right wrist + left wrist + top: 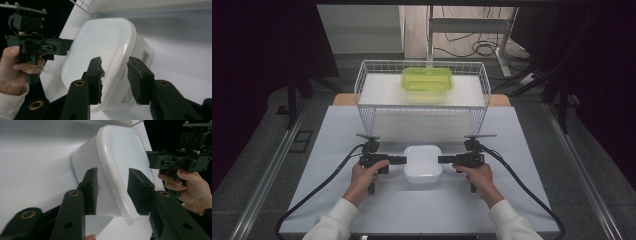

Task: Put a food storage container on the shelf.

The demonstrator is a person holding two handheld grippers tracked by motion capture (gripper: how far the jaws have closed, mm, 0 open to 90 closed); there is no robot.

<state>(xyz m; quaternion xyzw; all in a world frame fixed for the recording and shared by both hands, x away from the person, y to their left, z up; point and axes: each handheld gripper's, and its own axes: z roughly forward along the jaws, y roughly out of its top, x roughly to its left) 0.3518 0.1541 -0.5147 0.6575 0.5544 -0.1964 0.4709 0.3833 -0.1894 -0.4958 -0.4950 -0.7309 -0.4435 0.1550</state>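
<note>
Sitting on the white table [337, 165] between our 2 grippers, the white lidded container [423, 162] is well clear of the wire basket [367, 107] behind it, with nothing in the way. That basket holds 1 green container [427, 78] on its upper shelf. Our left gripper [112, 191] and right gripper [115, 80] each straddle the lid's rim at opposite ends, jaws around it; we cannot tell whether the pads press yet.
</note>
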